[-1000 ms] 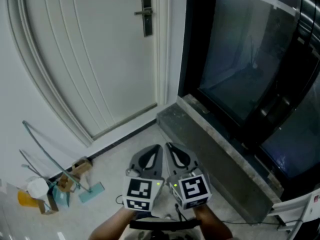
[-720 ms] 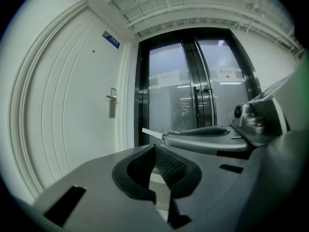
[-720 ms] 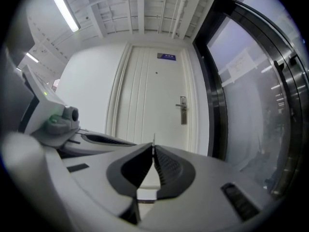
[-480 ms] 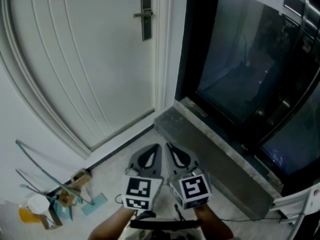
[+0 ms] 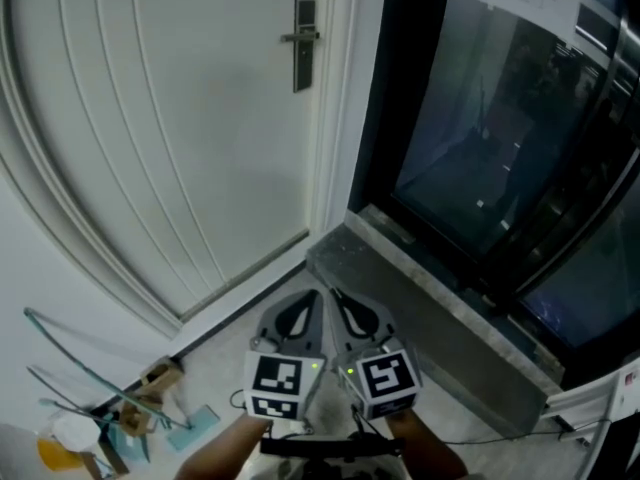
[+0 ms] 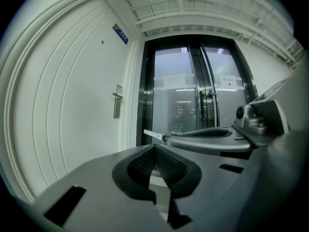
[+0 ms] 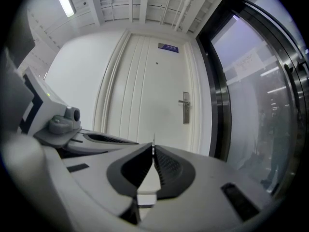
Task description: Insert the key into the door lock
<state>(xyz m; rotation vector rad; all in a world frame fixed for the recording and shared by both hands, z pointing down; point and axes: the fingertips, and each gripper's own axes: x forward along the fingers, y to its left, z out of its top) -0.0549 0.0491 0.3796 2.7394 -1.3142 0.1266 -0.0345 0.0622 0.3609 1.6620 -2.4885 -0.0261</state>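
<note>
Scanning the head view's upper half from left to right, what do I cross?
white door → lock plate with lever handle → white door frame → dark glass door

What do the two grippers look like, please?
The left gripper and right gripper are both grey, with tapered jaws whose dark ribbed pads sit in teardrop-shaped cut-outs. Each carries a white cube with black square markers, and a small green light glows at the cube's top edge. No sleeves show on the forearms.
</note>
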